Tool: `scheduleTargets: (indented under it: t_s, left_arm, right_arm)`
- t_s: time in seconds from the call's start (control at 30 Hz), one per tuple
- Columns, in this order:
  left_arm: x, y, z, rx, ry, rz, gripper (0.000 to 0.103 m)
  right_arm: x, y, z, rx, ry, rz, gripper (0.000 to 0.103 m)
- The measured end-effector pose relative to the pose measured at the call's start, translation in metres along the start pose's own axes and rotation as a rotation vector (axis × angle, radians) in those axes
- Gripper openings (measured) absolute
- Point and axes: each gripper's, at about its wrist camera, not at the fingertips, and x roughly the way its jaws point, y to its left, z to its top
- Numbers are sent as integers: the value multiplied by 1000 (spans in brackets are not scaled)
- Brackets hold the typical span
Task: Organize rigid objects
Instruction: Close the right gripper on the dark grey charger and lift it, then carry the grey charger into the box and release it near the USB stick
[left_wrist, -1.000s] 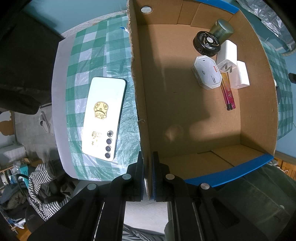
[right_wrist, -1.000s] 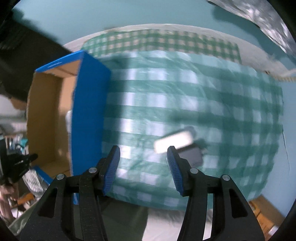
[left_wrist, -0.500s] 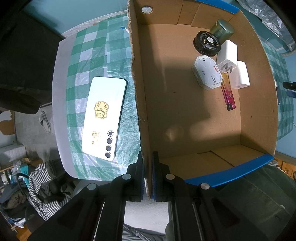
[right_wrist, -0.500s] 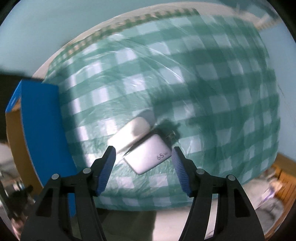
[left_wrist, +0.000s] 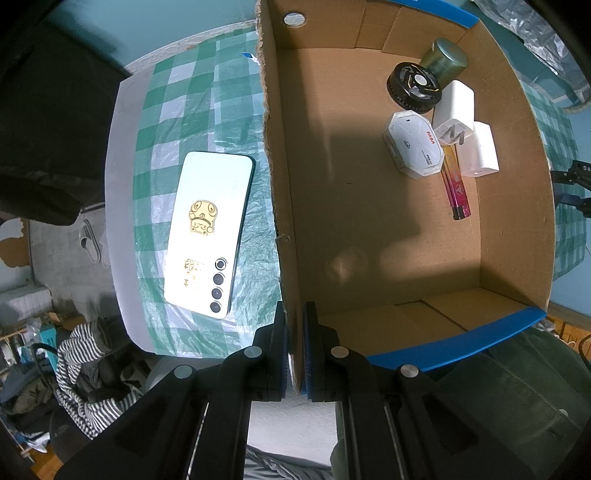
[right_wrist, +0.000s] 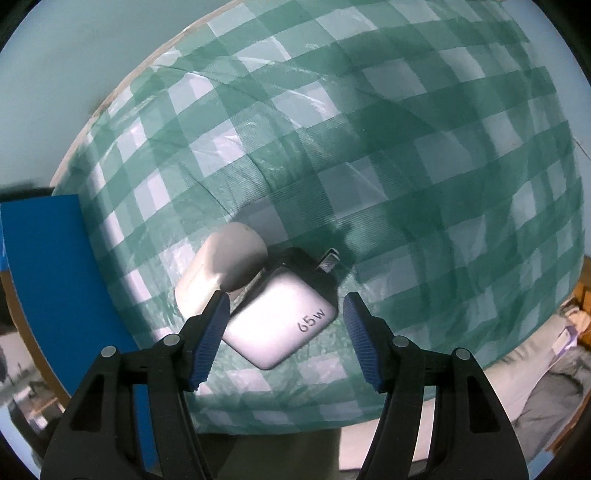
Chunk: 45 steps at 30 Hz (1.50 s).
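My left gripper (left_wrist: 294, 347) is shut on the near wall of the cardboard box (left_wrist: 280, 206). Inside the box lie a black round fan (left_wrist: 413, 86), a green jar (left_wrist: 445, 59), a white hexagonal case (left_wrist: 413, 144), white chargers (left_wrist: 480, 149) and a pink lighter (left_wrist: 456, 184). My right gripper (right_wrist: 286, 332) hangs open just above a grey charger marked 65W (right_wrist: 280, 325), which lies between its jaws without the pads touching it. A white rounded case (right_wrist: 218, 273) lies against the charger's left side.
A white phone (left_wrist: 208, 232) with gold stickers lies face down on the green checked tablecloth (left_wrist: 177, 110), left of the box. The box's blue outer wall (right_wrist: 48, 266) stands left of my right gripper. Striped clothing (left_wrist: 85, 365) lies below the table edge.
My right gripper came down over the grey charger, rolled, and its jaws stand wider than a second ago. The left gripper and box stayed still.
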Motion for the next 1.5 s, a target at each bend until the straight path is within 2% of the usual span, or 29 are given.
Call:
scheduleTargets:
  t_s: [0.13, 0.2, 0.3, 0.4, 0.63, 0.87, 1.0, 1.23, 1.3, 1.5]
  left_arm:
    - [0, 0, 0, 0, 0, 0, 7]
    - [0, 1, 0, -3, 0, -2, 7]
    - [0, 1, 0, -3, 0, -3, 8]
    - [-1, 1, 0, -6, 0, -6, 8]
    - [0, 0, 0, -7, 1, -8, 8]
    - [1, 0, 2, -7, 0, -9, 8]
    - [1, 0, 2, -6, 1, -8, 8]
    - [1, 0, 4, -2, 4, -7, 8]
    - [1, 0, 4, -3, 4, -8, 8]
    - [1, 0, 4, 1, 4, -5, 8]
  right_arm:
    - [11, 1, -1, 10, 6, -10, 65]
    - [13, 3, -2, -17, -4, -28, 62]
    - [16, 17, -2, -127, -15, -103, 53]
    - [18, 25, -4, -221, -8, -149, 48]
    - [29, 45, -12, -449, 22, -245, 47]
    - [40, 23, -19, -339, 42, -194, 47]
    - [41, 19, -24, -338, 16, -194, 41]
    - [41, 21, -36, -372, 29, -197, 40]
    - [39, 16, -55, -380, 23, -192, 40]
    - [17, 30, -64, -425, 7, -172, 40]
